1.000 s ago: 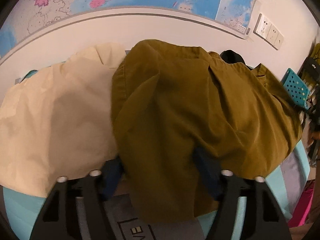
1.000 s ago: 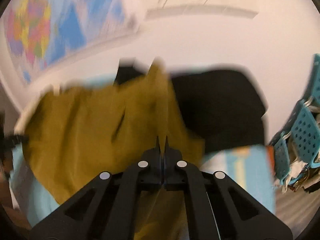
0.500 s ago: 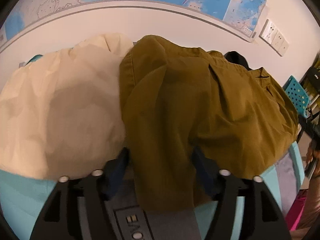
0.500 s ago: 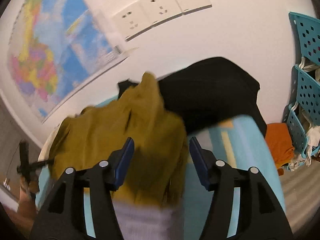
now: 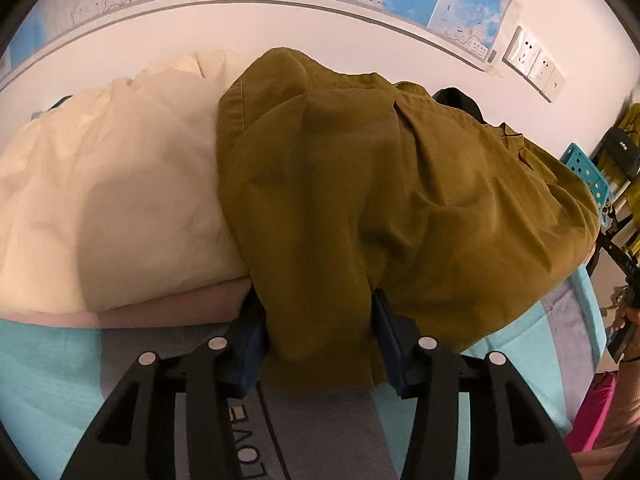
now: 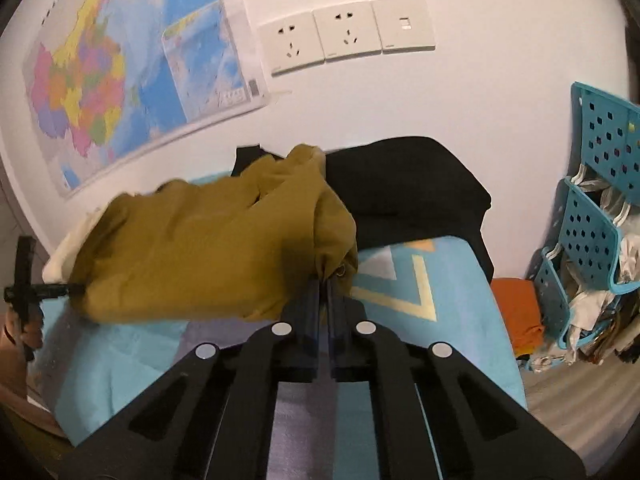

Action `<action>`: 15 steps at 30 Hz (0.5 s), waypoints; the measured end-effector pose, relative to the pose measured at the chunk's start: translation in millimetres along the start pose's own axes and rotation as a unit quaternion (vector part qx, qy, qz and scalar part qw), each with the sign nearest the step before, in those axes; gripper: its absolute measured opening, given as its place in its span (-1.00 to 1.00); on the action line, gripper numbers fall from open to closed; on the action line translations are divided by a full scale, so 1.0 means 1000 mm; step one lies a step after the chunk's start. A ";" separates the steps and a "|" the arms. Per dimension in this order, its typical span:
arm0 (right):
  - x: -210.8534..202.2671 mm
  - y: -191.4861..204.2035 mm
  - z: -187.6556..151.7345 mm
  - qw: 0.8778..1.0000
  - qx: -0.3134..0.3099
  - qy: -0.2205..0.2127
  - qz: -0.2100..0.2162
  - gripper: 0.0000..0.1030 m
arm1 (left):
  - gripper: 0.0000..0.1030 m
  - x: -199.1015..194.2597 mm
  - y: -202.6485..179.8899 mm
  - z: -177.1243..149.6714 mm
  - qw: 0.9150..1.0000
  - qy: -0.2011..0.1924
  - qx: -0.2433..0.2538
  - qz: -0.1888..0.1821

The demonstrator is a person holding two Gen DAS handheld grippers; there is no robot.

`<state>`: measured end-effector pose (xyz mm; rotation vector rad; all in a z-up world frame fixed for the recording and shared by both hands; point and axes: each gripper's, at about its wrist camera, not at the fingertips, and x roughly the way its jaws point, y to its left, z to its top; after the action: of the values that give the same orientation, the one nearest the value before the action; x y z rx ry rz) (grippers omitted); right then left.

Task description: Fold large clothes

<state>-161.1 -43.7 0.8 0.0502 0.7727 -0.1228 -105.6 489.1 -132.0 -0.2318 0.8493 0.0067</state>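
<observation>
Risking a lopsided fold, the olive garment (image 5: 380, 208) is lying bunched on the blue bed cover (image 6: 420, 280), partly overlapping the cream garment (image 5: 112, 200) on one side and sitting just beside the black garment (image 6: 408, 188) on the other. If the two grips are pulling unevenly, the cloth is likely to twist or drag a neighbouring piece along with it. The thick wad at the left side may also be slipping free, since a hanging fold gives little purchase.

The left tongs (image 5: 318, 336) are standing about half open and have just been closing; a hanging fold of the olive cloth is filling the gap, both pads touching it. The right tongs (image 6: 325, 284) are pressed nearly together, having just been closing, and are pinching a gathered edge of the same garment.
</observation>
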 end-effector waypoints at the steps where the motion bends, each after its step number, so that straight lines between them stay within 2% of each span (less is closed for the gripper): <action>1: 0.007 0.003 -0.002 1.000 -0.009 0.011 -0.014 -0.94 | -0.09 0.001 0.000 0.001 1.000 0.001 0.000 0.003; 2: 0.019 0.005 -0.008 0.998 -0.026 0.036 -0.034 -0.93 | -0.09 0.003 -0.001 0.001 1.000 0.003 0.000 0.005; 4: 0.029 -0.005 -0.017 0.998 0.004 0.055 -0.023 -0.90 | -0.05 0.003 0.000 0.000 1.000 0.004 -0.002 0.007; 7: 0.020 -0.016 -0.021 0.997 0.041 0.052 -0.027 -0.49 | 0.08 0.003 0.005 -0.001 1.000 0.009 -0.016 -0.001; 10: -0.004 -0.008 -0.013 0.999 0.039 0.014 -0.021 -0.46 | 0.12 0.002 0.010 -0.005 0.999 0.017 -0.028 -0.021; 11: -0.010 -0.001 -0.007 0.999 0.034 0.002 -0.011 -0.34 | 0.13 0.001 0.009 -0.007 0.999 0.013 -0.024 -0.024; 12: -0.011 0.005 -0.005 0.999 0.031 -0.005 0.004 -0.30 | 0.15 -0.001 0.008 -0.008 1.000 0.010 -0.017 -0.021; 14: -0.007 0.016 0.002 1.000 0.017 -0.012 0.016 -0.29 | 0.20 -0.001 0.004 -0.009 1.000 0.007 -0.009 -0.023; 15: 0.002 0.020 0.004 1.000 0.006 -0.001 0.013 -0.30 | 0.20 0.000 0.003 -0.009 1.000 0.008 -0.009 -0.020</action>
<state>-153.9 -24.8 2.1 0.0713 0.7691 -0.1028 -112.4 490.0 -138.1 -0.2667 0.8602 -0.0248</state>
